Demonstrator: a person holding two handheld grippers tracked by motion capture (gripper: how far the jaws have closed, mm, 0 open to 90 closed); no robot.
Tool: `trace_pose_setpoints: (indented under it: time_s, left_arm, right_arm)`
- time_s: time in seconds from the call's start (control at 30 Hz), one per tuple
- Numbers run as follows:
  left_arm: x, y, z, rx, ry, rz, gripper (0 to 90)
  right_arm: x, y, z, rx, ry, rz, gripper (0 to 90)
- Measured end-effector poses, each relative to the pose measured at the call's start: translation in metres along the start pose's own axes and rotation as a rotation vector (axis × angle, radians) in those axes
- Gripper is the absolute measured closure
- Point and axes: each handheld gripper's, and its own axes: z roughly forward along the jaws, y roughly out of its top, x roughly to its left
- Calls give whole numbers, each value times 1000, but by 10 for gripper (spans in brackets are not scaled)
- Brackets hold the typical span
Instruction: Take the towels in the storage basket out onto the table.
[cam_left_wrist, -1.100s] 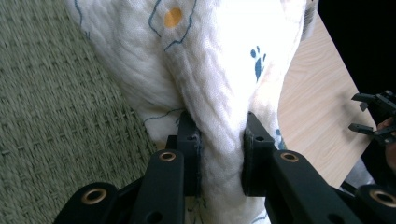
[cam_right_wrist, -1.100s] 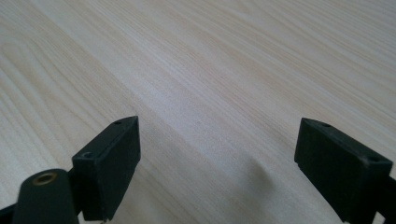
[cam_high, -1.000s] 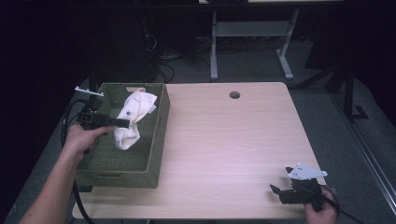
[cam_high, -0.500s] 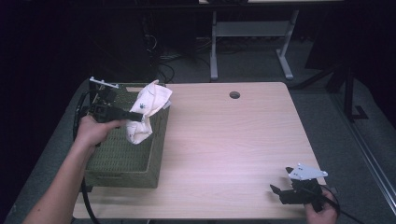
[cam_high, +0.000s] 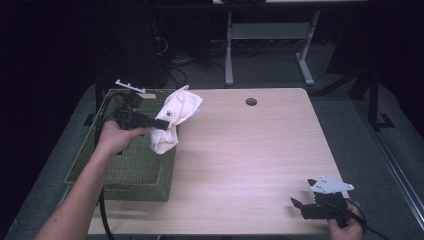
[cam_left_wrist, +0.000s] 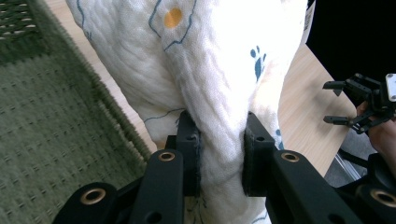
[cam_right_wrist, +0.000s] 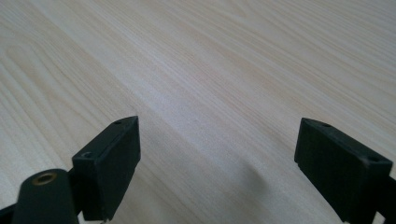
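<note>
A white cloth with small blue and orange prints hangs bunched from my left gripper, which is shut on it above the right rim of the green woven basket. In the left gripper view the cloth is pinched between both black pads and spreads upward. My right gripper rests near the table's front right corner, its jaws wide open with nothing between them. The right gripper view looks over bare wood between its fingertips.
The light wooden table has a round cable hole at the back. The basket sits at the table's left end. A black cable trails down from the left gripper. Desk legs and dark floor lie behind.
The left gripper has lifted the cloth out of the basket and carried it up and right, to the basket's right rim. The right gripper has stayed put.
</note>
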Motion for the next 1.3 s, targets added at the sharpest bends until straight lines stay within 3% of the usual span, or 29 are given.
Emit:
trace_pose_setpoints:
  time_s: [0.37, 0.53, 1.0, 1.3]
  left_arm:
    - [-13, 5, 18, 19, -36, 26, 727]
    - [-20, 11, 31, 9, -72, 31, 727]
    - [-39, 20, 62, 43, -108, 67, 727]
    - [-44, 24, 74, 57, -122, 79, 727]
  right_arm:
    - [0, 0, 0, -1, 3, 3, 140]
    - [1, 1, 0, -4, 4, 1, 140]
    - [1, 2, 0, -10, 6, -3, 140]
    - [1, 2, 1, -11, 6, -3, 140]
